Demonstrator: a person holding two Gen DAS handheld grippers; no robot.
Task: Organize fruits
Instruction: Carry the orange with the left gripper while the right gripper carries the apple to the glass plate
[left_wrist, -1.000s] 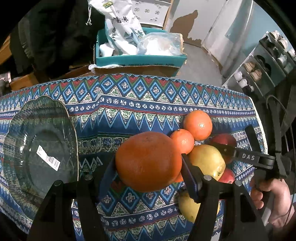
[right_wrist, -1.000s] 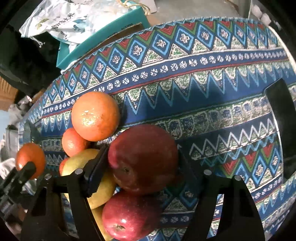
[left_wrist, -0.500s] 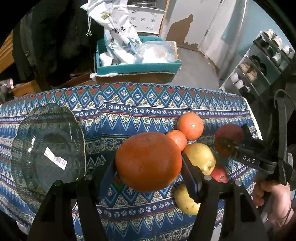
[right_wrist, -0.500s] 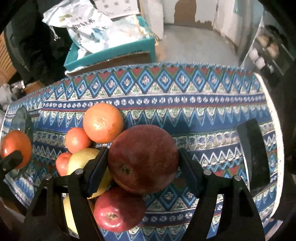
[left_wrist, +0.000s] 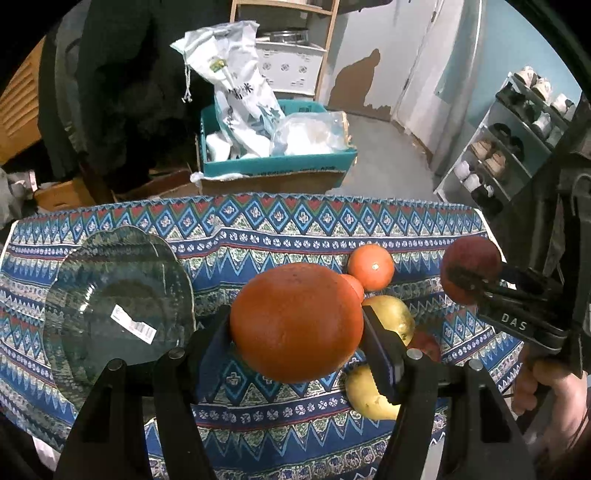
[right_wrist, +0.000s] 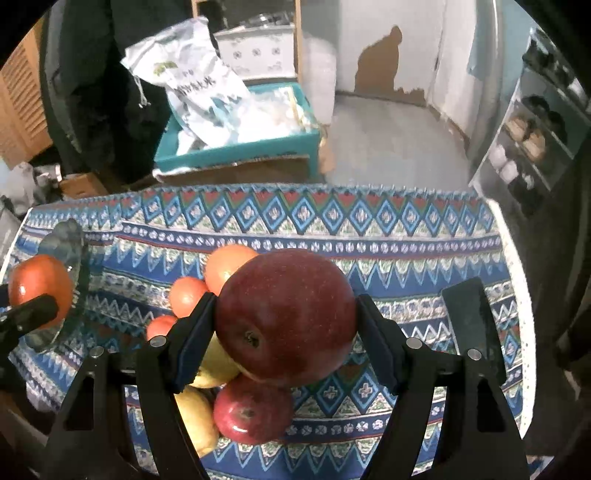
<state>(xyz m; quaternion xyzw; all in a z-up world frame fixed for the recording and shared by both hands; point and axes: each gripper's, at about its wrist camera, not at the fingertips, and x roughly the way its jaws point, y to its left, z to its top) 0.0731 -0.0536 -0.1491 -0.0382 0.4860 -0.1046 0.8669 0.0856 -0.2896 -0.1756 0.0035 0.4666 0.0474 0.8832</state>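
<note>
left tool (left_wrist: 295, 332): clamped on a big orange (left_wrist: 295, 321), both pads pressed to its sides, lifted clear of the cloth
right tool (right_wrist: 286, 332): clamped on a dark red apple (right_wrist: 284, 317), stem end facing the camera, also up off the bench
right tool, seen from the left view: off on the right side (left_wrist: 476, 291), apple (left_wrist: 469, 269) pinched at the tip, a hand (left_wrist: 550, 391) on the grip below
left tool, seen from the right view: far left edge (right_wrist: 33, 314), orange (right_wrist: 38, 290) in it, right in front of the plate
bench (left_wrist: 258, 229): covered with a blue zigzag-pattern cloth, pretty busy looking
glass plate (left_wrist: 118, 306): left part of the bench, clear with a scalloped rim, barcode sticker in the middle, nothing on it
fruit pile: right-centre of the bench, all bunched together and touching
- medium orange (left_wrist: 370, 266) at the far side
- small orange (right_wrist: 186, 295) just beside it
- yellow pear-ish fruit (left_wrist: 391, 319) in the middle, another yellow one (left_wrist: 365, 395) nearer the front edge
- shiny red apple (right_wrist: 253, 410) at the front, directly under the held apple in the right view
- one more reddish-orange bit (right_wrist: 160, 326) peeking out left of the pile, can't tell what kind
dark flat thing (right_wrist: 472, 328): lying on the cloth's right end, well apart from the fruit, can't make out what it is
behind the bench: teal box (left_wrist: 280, 166) with white bags in it, sitting on cardboard
</note>
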